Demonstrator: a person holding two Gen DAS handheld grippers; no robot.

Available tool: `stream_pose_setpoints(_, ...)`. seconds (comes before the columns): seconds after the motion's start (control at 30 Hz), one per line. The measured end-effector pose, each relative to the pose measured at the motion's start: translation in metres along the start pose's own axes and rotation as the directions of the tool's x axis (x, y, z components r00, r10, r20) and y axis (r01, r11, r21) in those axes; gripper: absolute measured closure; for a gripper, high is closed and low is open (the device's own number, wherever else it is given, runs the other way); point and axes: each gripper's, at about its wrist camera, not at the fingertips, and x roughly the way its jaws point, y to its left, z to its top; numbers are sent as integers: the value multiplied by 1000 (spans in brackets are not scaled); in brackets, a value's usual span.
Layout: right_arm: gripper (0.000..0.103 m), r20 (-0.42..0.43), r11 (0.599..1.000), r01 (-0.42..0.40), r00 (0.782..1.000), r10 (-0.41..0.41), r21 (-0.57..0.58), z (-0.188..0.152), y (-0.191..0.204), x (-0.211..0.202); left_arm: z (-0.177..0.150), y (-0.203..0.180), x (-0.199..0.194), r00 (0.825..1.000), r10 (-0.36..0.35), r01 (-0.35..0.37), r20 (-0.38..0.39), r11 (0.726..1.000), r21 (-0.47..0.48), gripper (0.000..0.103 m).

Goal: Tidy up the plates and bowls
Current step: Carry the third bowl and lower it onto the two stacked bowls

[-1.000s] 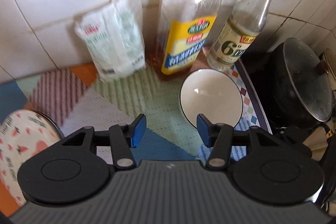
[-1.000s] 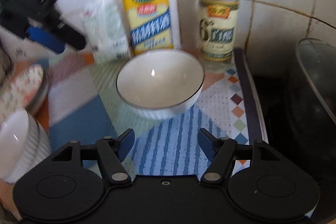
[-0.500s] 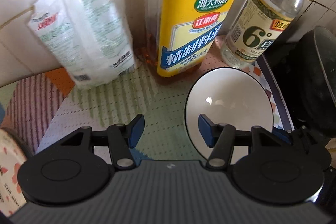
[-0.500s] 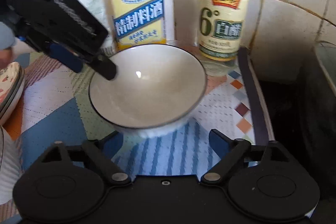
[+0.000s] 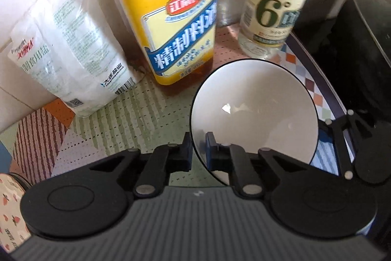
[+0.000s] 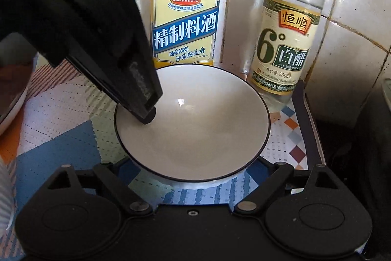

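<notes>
My left gripper (image 5: 198, 147) is clamped on the near-left rim of the glossy white ceramic bowl with a thin dark rim (image 5: 254, 111), one pad inside and one outside. The bowl sits on the perforated patchwork-patterned mat (image 5: 136, 119), just in front of the yellow-labelled clear plastic cooking-wine bottle (image 5: 180, 23) and the glass vinegar bottle (image 5: 276, 11). My right gripper (image 6: 193, 166) is spread wide, its fingers flanking the bowl's near side (their tips hidden under the bowl, so contact is unclear). Only the left view shows the crinkled translucent salt bag (image 5: 70, 60) and the fruit-print plate (image 5: 11, 209); only the right view shows the ribbed white dish (image 6: 5, 195) at its left edge.
</notes>
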Motion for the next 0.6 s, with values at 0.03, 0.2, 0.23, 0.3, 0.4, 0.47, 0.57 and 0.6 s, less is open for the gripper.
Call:
stream_pose_setpoints(0.03,10,2,1000,1,1000,-1,6,-1,0,-2,-1,-2,-3,1000,0,0,5,1000,21,94)
stream_pose_setpoints(0.2,10,-4,999,-24,1000,25,24,-3,7,-26,-12,0,-24,1000,-29,30,-4,999,13,94)
stream_pose_setpoints(0.23,10,-1,999,-26,1000,26,23,-2,9,-32,-17,4,-35,999,-40,40,-1,999,12,94)
stream_pose_setpoints(0.3,10,-1,1000,-20,1000,20,12,0,16,-46,-23,6,-49,999,-54,54,-1,998,16,94)
stream_pose_setpoints(0.4,10,13,1000,-4,1000,4,-5,0,27,-69,-30,9,-69,997,-76,77,-7,996,36,93)
stream_pose_setpoints(0.47,10,28,1000,4,1000,-3,-17,0,34,-82,-35,12,-80,996,-88,89,-12,995,36,93)
stream_pose_setpoints(0.57,10,44,999,28,999,-26,-45,-2,49,-100,-45,17,-99,996,-94,94,-8,995,41,93)
stream_pose_setpoints(0.6,10,49,997,45,998,-42,-62,-3,53,-106,-48,18,-103,995,-95,95,-4,994,51,93)
